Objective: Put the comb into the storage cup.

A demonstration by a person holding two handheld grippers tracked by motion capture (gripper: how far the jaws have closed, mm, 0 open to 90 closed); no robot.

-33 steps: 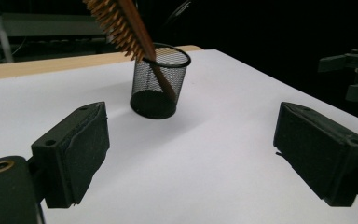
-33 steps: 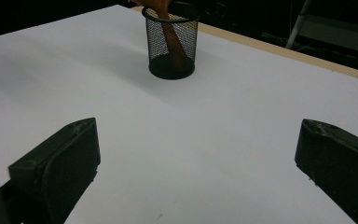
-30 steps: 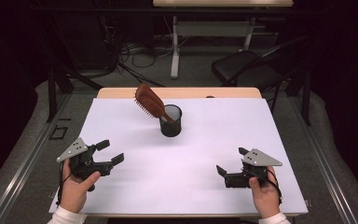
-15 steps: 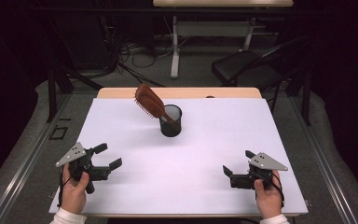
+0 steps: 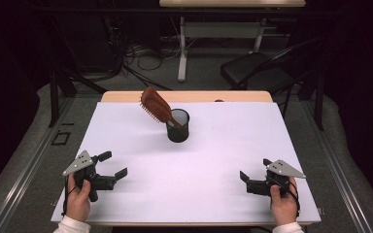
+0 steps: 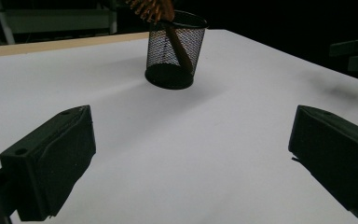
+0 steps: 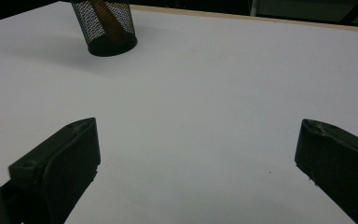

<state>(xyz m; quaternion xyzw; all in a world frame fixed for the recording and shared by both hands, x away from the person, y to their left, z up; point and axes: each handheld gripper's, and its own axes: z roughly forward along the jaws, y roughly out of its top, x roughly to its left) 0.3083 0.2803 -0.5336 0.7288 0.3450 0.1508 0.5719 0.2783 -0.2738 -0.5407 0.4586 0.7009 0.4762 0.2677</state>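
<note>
A brown hairbrush (image 5: 155,104) leans handle-down in a black mesh cup (image 5: 178,128) at the middle back of the white table (image 5: 213,150). My left gripper (image 5: 113,164) sits low near the front left, held by a hand. Its jaws have just been opening and now stand wide with nothing between them. My right gripper (image 5: 255,169) is near the front right, also open and empty. The left gripper view has the cup (image 6: 175,51) and brush handle (image 6: 177,44) far ahead of the left gripper (image 6: 191,154). In the right gripper view the cup (image 7: 105,25) is at top left, beyond the right gripper (image 7: 198,163).
A wooden strip (image 5: 126,96) runs along the table's far edge. Behind the table stand a dark chair (image 5: 257,68) and a desk leg (image 5: 182,48) among floor cables. Bare white tabletop lies between both grippers and the cup.
Both hands have sunk and drawn back toward the table's near edge. The left gripper's jaws have spread wider. Cup and brush have not moved.
</note>
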